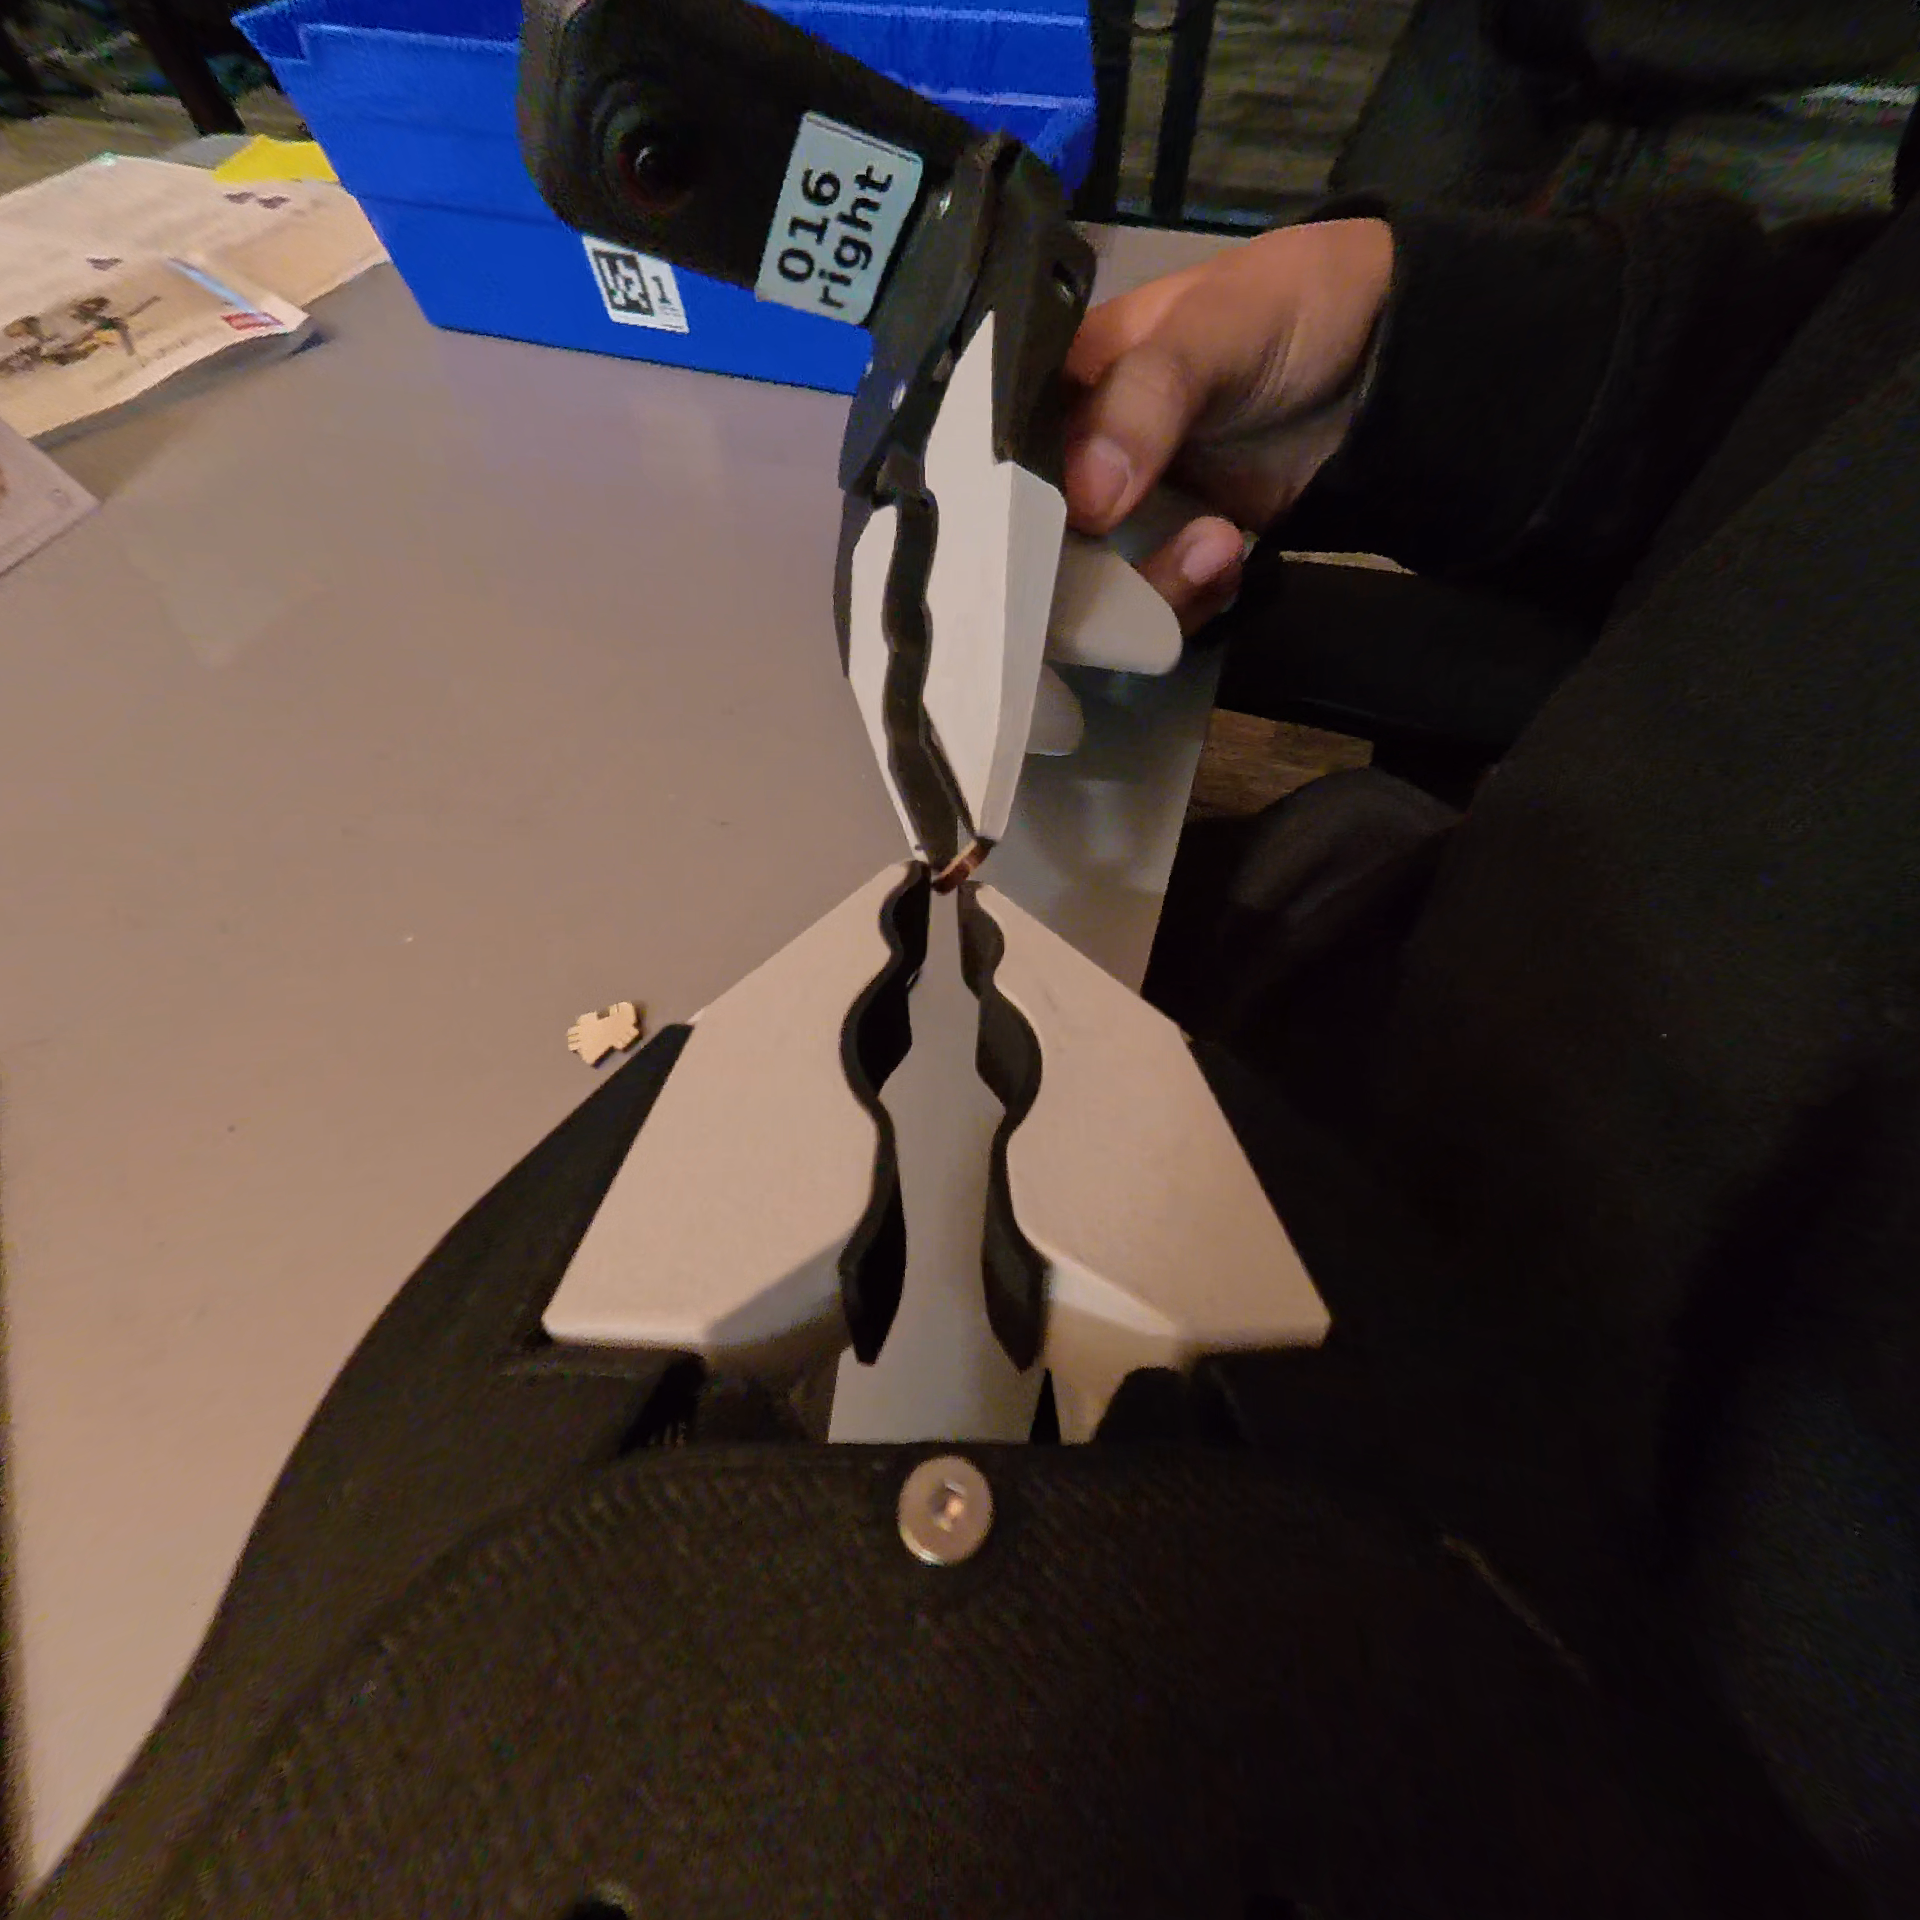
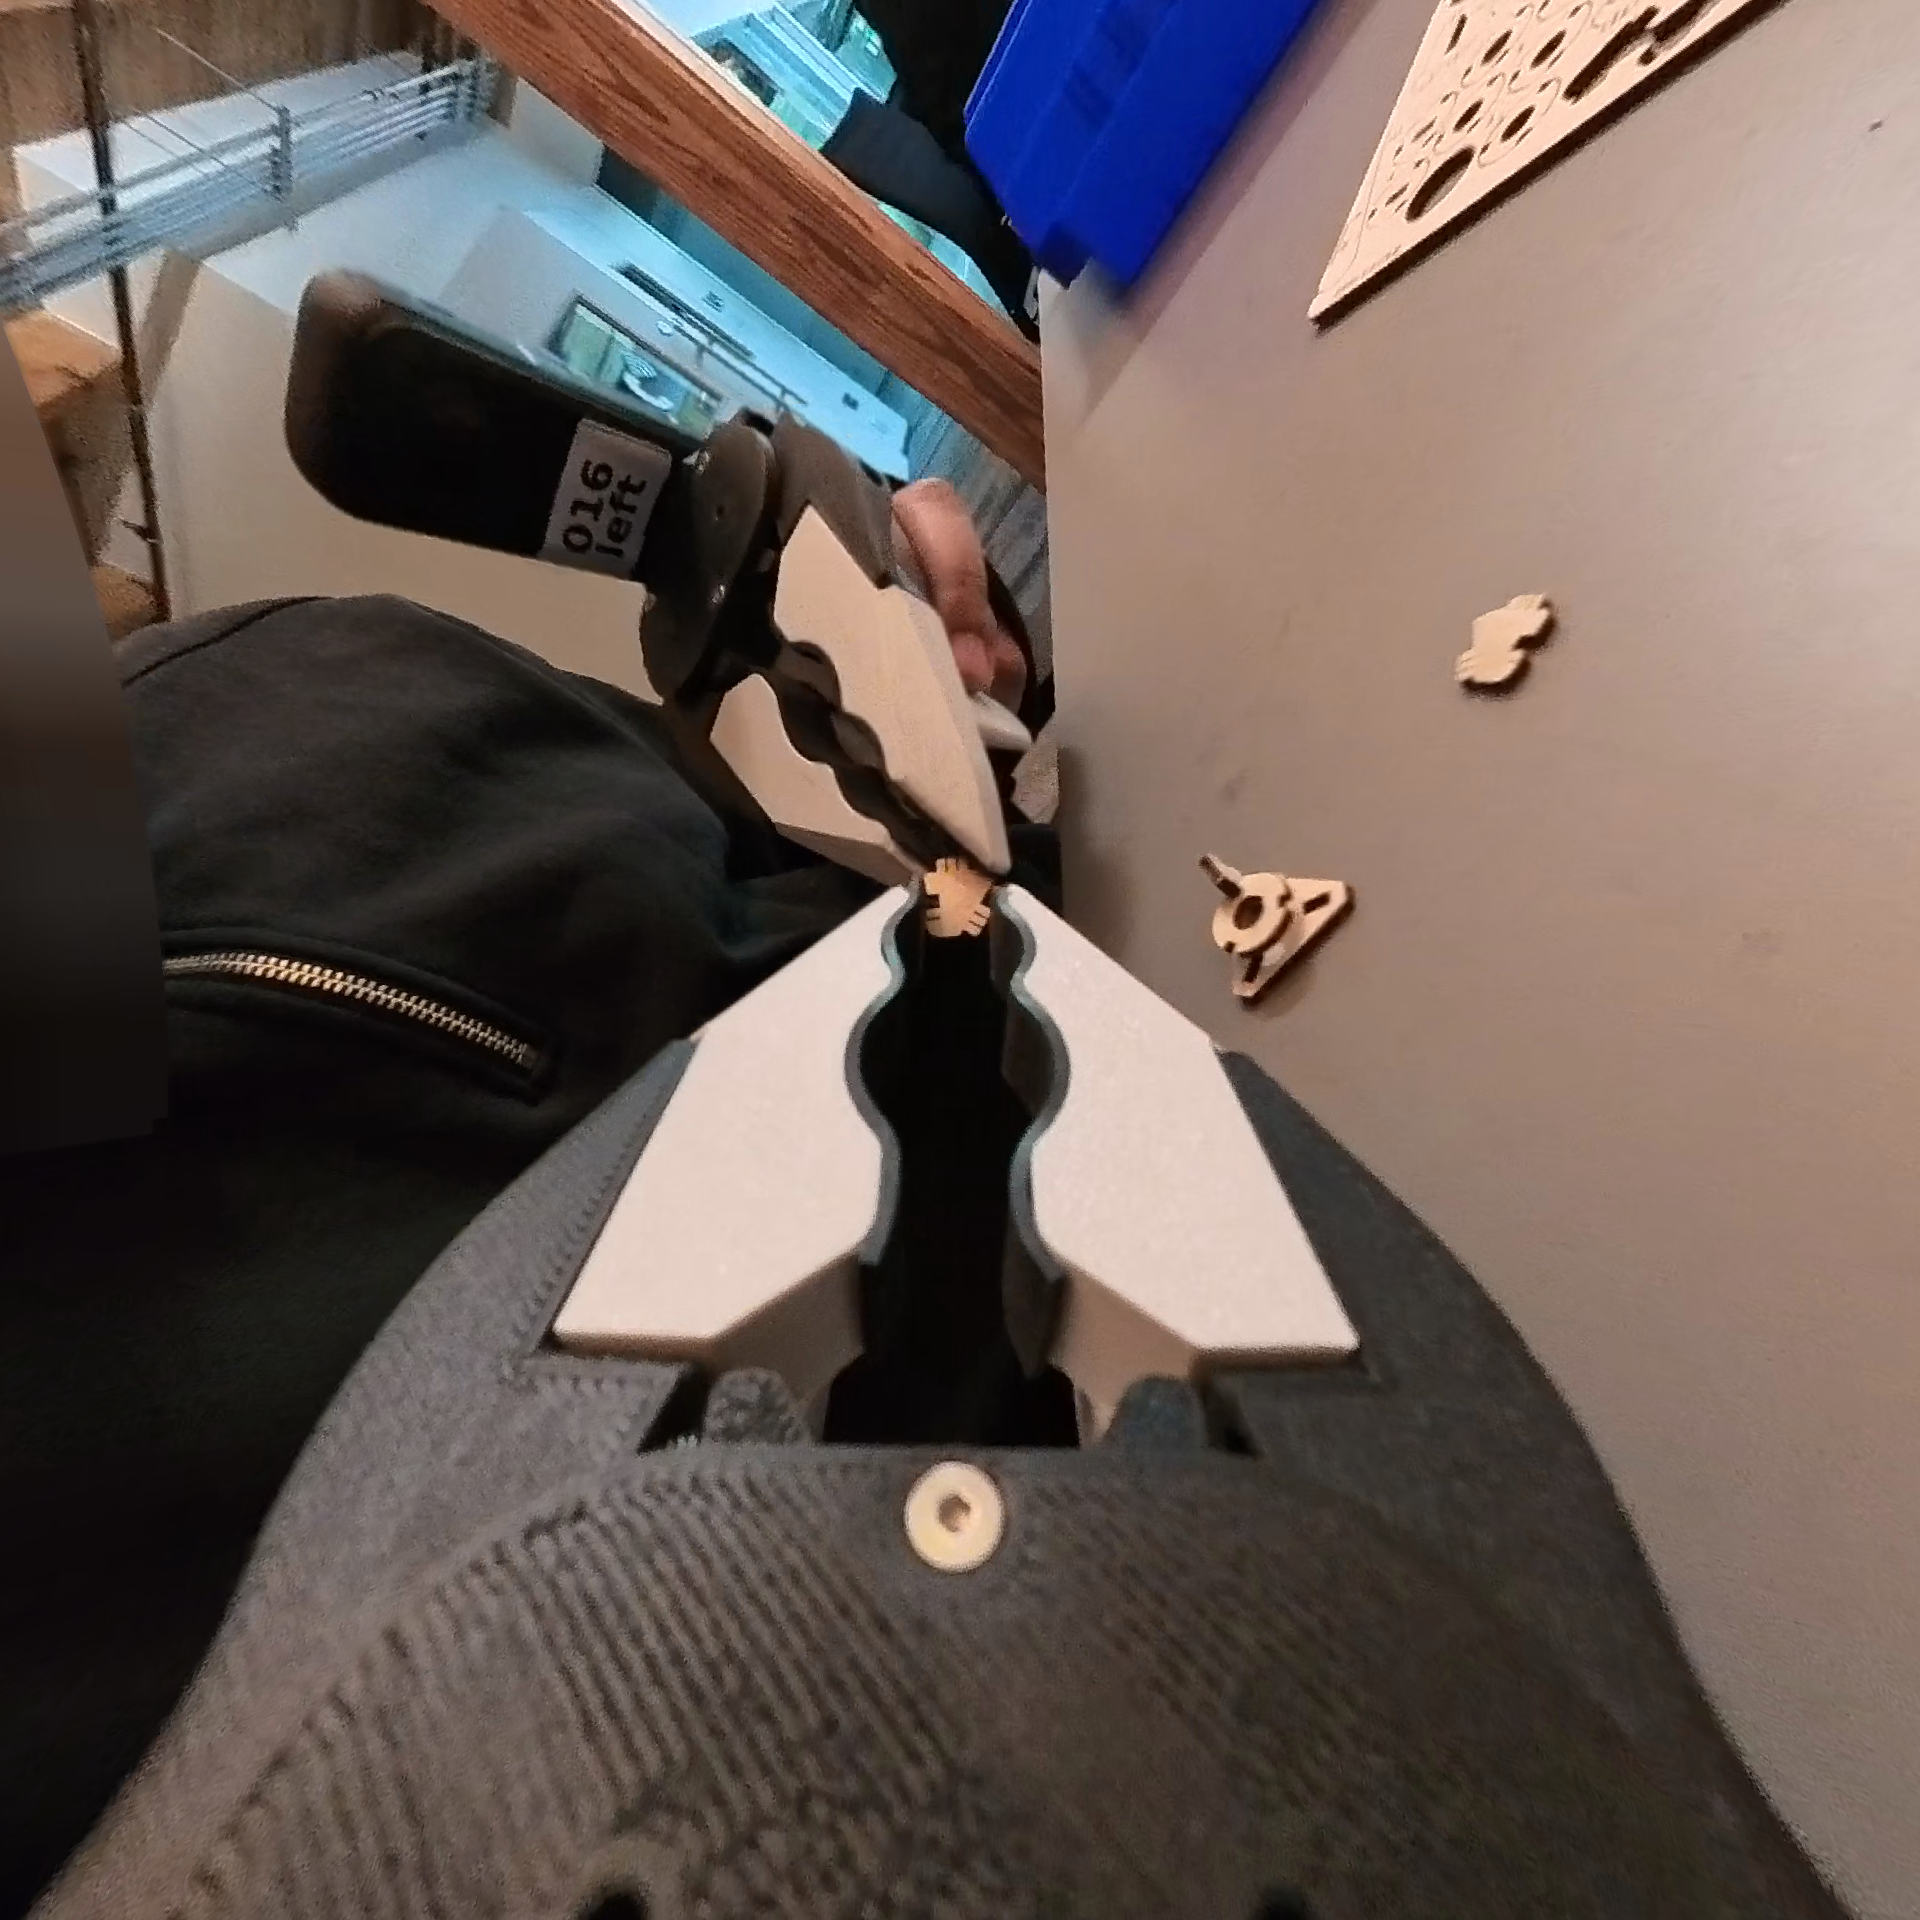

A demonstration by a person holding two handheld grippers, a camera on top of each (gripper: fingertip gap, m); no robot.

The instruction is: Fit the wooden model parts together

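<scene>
Black gripper [image 1: 940, 883] — white fingers [image 1: 748, 1143]

Grey table [image 1: 364, 727], wooden rail [image 2: 790, 208], dim light

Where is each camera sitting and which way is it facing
Left wrist view: on the left tongs, facing along them over the grey table toward the blue bin; a hand shows.
Right wrist view: on the right tongs, tilted sideways, facing the left tongs and a dark jacket.
Shared: both tongs meeting at one small wooden piece.

Small pale wooden toothed piece [image 2: 956, 902], upright off the table; gripped at both ends.
</scene>
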